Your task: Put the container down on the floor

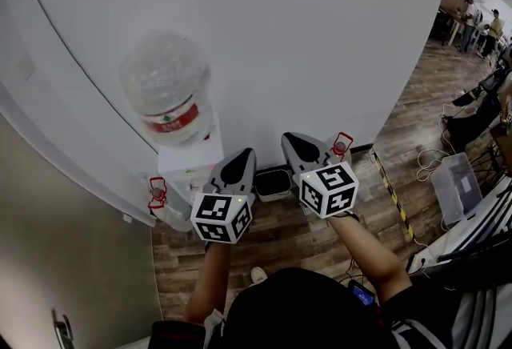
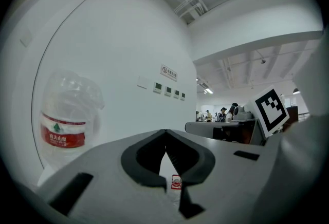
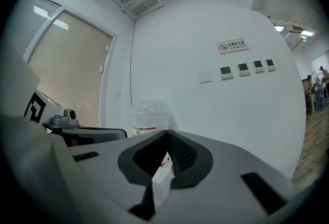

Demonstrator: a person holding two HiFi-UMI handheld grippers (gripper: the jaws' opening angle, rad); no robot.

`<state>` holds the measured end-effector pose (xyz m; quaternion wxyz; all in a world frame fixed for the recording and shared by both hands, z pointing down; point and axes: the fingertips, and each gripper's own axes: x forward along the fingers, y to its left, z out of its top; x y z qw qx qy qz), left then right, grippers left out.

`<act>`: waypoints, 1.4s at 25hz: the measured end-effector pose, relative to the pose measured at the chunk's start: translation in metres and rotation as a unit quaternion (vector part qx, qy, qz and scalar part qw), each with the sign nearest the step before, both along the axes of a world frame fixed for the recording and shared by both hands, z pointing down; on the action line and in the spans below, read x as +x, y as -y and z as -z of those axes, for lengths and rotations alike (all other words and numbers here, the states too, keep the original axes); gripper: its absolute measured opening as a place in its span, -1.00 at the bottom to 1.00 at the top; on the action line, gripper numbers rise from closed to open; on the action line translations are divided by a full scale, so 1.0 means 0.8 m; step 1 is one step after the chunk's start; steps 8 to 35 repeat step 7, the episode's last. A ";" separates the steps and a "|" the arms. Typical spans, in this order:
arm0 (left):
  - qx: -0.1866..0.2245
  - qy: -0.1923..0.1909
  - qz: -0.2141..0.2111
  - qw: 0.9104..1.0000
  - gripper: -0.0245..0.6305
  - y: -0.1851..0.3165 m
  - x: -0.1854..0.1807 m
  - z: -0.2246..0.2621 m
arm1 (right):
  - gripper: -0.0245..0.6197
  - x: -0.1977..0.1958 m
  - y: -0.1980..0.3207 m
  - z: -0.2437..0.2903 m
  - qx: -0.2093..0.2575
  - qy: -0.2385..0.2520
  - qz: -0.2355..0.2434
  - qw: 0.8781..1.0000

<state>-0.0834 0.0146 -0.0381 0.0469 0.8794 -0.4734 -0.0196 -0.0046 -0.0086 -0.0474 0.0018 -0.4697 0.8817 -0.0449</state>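
We hold the left gripper (image 1: 245,155) and the right gripper (image 1: 290,139) out side by side toward a white wall (image 1: 264,43). To their left, a clear water bottle (image 1: 166,83) stands upside down on a white dispenser (image 1: 190,159). Between the grippers we see a dark tray (image 1: 274,183) on the wood floor (image 1: 280,239), by the wall.
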 end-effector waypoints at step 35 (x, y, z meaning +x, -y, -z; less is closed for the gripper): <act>0.009 0.005 0.000 1.000 -0.88 -0.003 0.014 0.009 | -0.83 0.015 -0.006 0.004 0.008 -0.004 -0.003 1.000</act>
